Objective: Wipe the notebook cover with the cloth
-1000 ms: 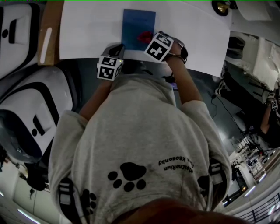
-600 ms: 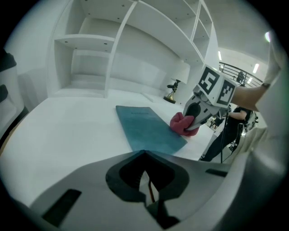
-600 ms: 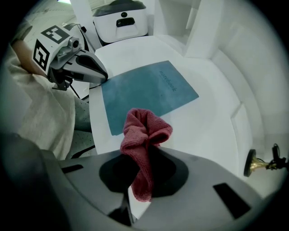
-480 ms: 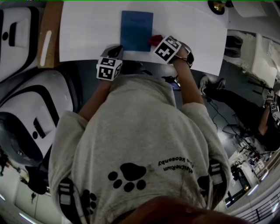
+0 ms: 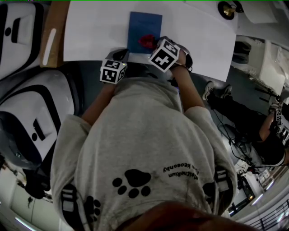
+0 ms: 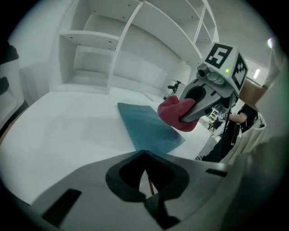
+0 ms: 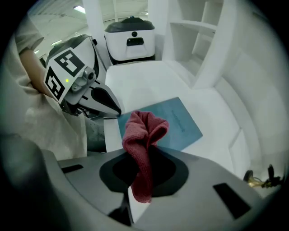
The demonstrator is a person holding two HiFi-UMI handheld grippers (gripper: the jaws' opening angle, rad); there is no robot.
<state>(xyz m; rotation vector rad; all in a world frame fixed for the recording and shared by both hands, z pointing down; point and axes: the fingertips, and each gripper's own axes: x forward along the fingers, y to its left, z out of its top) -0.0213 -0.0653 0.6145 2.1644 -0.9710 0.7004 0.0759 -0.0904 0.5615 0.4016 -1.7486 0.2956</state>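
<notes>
A blue notebook (image 5: 143,22) lies flat on the white table (image 5: 90,31). My right gripper (image 5: 153,44) is shut on a red cloth (image 5: 146,41), which sits over the notebook's near right part. In the right gripper view the cloth (image 7: 143,135) hangs bunched from the shut jaws (image 7: 140,180) above the notebook (image 7: 180,122). My left gripper (image 5: 121,55) rests at the table's near edge by the notebook's near left corner. Its jaws (image 6: 146,178) are shut with nothing between them. From there I see the notebook (image 6: 151,128) and the cloth (image 6: 175,115).
A wooden strip (image 5: 52,34) borders the table on the left. White machines (image 5: 31,113) stand on the floor to the left. A dark round object (image 5: 226,8) sits at the table's far right. White shelves (image 6: 113,54) rise behind the table. Another person (image 5: 271,131) is at the far right.
The right gripper swept the cloth off the notebook's right edge, then back left onto its near right part. The left gripper has stayed put.
</notes>
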